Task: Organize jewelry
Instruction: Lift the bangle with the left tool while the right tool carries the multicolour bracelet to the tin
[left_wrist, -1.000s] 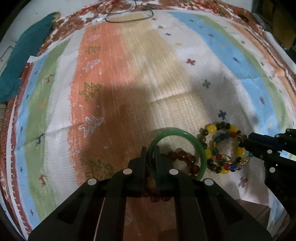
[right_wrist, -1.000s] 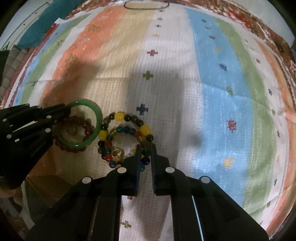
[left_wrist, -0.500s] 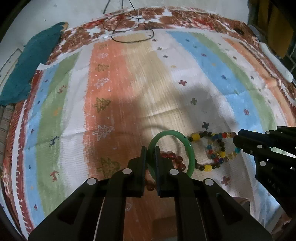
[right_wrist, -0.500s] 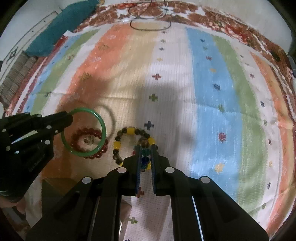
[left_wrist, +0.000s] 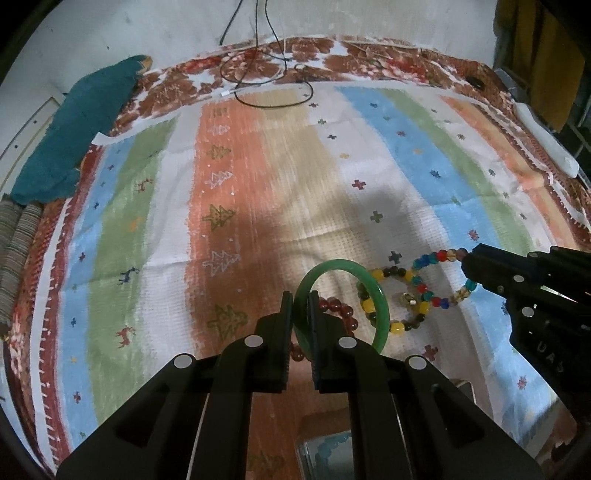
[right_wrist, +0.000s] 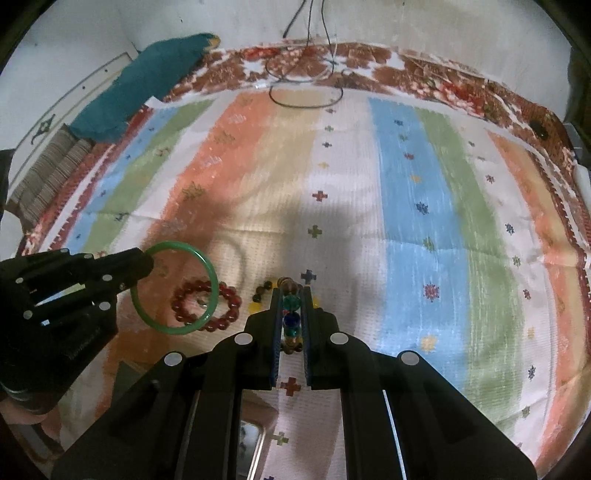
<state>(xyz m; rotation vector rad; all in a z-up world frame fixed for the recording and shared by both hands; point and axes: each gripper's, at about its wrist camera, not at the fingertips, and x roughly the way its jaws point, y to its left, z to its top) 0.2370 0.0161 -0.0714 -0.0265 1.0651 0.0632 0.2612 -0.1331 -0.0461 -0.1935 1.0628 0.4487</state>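
My left gripper (left_wrist: 300, 301) is shut on a green bangle (left_wrist: 380, 299) and holds it above the striped cloth; it also shows in the right wrist view (right_wrist: 147, 264) with the bangle (right_wrist: 212, 275). My right gripper (right_wrist: 292, 295) is shut on a multicoloured bead bracelet (right_wrist: 291, 302), lifted off the cloth; in the left wrist view the gripper (left_wrist: 466, 258) holds the bracelet (left_wrist: 424, 291) hanging. A dark red bead bracelet (right_wrist: 227, 321) lies on the cloth below the bangle. A yellow-and-dark bead bracelet (left_wrist: 404, 325) lies beside it.
A black cable loop (left_wrist: 273, 96) lies at the far edge of the striped cloth (left_wrist: 258, 177). A teal cloth (left_wrist: 74, 140) lies at the far left. A box holding teal beads (left_wrist: 325, 450) sits near the front edge, under my grippers.
Both grippers have risen away from the cloth. The green bangle went up with the left gripper and the multicoloured bracelet went up with the right, leaving the red and yellow bracelets lying.
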